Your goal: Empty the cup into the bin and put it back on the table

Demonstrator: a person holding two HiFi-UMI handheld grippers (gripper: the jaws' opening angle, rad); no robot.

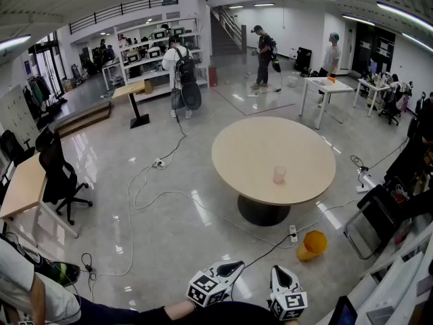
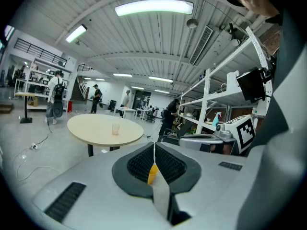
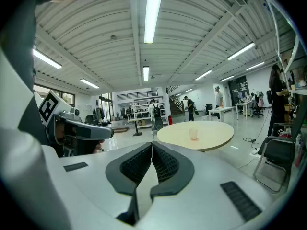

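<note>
Cup, head view: clear cup (image 1: pixel 279 175) upright on round table (image 1: pixel 250 147), between the table's centre and its near edge.
Bin, head view: orange bin (image 1: pixel 312 245) on the floor just past the table's near edge, right of the pedestal (image 1: pixel 264 212); power strip (image 1: pixel 293 233) just beside it.
Grippers, head view: left gripper (image 1: pixel 235 267) and right gripper (image 1: pixel 278 271) side by side at the bottom of the frame, tips toward the table, well apart from cup and bin.
Room, head view: cables (image 1: pixel 162 196) on the floor left of the table; office chair (image 1: pixel 62 175) by a desk (image 1: pixel 24 188) at far left; people (image 1: pixel 181 73) standing far back.
Left claw, left gripper view: left gripper (image 2: pixel 154 151) clenched, pads pressed together along one seam, nothing gripped. Orange sliver (image 2: pixel 152 173) shows in the slot below the seam; can't tell what it is.
Cup, left gripper view: cup (image 2: pixel 115 129) upright on the table (image 2: pixel 91 128), well ahead of the jaws.
Neighbour, left gripper view: right gripper (image 2: pixel 192 139) at right, its marker cube (image 2: pixel 245 131) facing the camera, shelving (image 2: pixel 225 95) behind.
Right claw, right gripper view: right gripper (image 3: pixel 152 152) clenched, pads together, empty.
Cup, right gripper view: cup (image 3: pixel 193 134) on the table (image 3: pixel 216 135), ahead and right of the jaws.
Neighbour, right gripper view: left gripper (image 3: pixel 103 132) at left.
</note>
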